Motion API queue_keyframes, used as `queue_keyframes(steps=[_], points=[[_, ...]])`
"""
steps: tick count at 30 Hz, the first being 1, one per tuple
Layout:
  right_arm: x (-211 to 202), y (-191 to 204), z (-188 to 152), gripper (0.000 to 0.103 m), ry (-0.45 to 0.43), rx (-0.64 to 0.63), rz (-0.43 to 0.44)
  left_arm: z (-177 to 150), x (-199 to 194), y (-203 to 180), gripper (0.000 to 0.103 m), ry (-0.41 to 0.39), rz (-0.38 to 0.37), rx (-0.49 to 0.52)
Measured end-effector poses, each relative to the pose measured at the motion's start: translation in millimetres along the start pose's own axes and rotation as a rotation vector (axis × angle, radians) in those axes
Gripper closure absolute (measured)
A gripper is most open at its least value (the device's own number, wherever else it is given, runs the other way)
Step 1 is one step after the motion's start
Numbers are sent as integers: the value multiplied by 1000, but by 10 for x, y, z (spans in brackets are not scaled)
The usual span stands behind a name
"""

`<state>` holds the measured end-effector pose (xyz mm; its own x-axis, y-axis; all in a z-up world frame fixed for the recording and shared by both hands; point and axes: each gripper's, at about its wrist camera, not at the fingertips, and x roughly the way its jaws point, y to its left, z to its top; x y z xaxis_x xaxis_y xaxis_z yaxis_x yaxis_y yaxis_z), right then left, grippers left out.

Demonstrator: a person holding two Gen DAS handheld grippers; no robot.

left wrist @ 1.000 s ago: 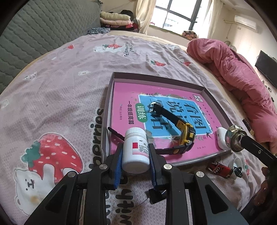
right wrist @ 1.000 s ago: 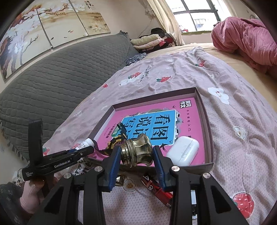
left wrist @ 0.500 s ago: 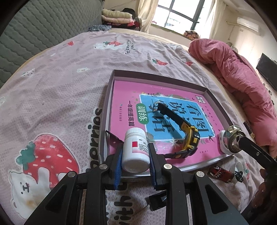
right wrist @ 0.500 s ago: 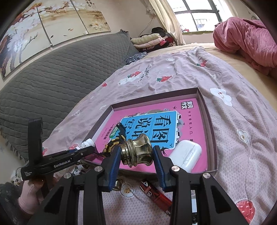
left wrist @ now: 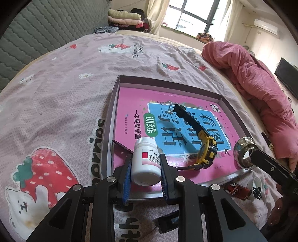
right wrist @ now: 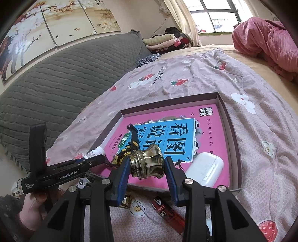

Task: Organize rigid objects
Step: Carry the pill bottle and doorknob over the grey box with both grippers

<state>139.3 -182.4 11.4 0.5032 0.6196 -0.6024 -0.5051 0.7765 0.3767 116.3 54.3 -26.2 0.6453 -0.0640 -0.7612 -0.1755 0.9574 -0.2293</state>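
You are working over a bed covered with a pink blanket (left wrist: 61, 96) printed with strawberries and bears, with a grey quilted headboard (right wrist: 55, 78) along one side, a window (left wrist: 193, 14) at the far end of the room, and a heaped pink quilt (left wrist: 260, 89) on the far right of the bed. A shallow tray (left wrist: 109, 115) lies on the blanket, lined with a pink book (left wrist: 130, 104) whose blue title panel faces up. A black and yellow watch (left wrist: 203, 149) rests on the book, its strap running from the tray's middle toward the near edge. A white case (right wrist: 204, 167) lies at the tray's near right corner. Your left gripper (left wrist: 145, 167) is clamped on a white pill bottle (left wrist: 146, 162), its long axis pointing forward along the fingers, cap toward the tray's middle, held over the tray's near left corner. Your right gripper (right wrist: 147, 167) is clenched on a brass knob (right wrist: 147, 162) that lies on its side, its axis across the fingers, over the tray's near edge just beside the white case. A red packet (right wrist: 167, 210) lies on the blanket outside the tray's near edge, below the right gripper.
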Motion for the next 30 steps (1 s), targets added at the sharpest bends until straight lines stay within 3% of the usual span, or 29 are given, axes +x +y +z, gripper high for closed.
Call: queue_keyframes(steps=[7, 12, 22, 27, 30], points=[[64, 2, -11, 65, 21, -5, -7, 7, 54, -26, 76, 2, 7, 10], [161, 53, -39, 65, 60, -65, -100, 8, 58, -32, 76, 2, 7, 10], [206, 100, -104, 65, 84, -136, -168, 14, 59, -33, 76, -2, 7, 5], [212, 215, -130, 65, 85, -232, -241, 34, -6, -14, 76, -30, 11, 1], [209, 221, -132, 65, 85, -231, -236, 38, -5, 7, 76, -27, 12, -6]])
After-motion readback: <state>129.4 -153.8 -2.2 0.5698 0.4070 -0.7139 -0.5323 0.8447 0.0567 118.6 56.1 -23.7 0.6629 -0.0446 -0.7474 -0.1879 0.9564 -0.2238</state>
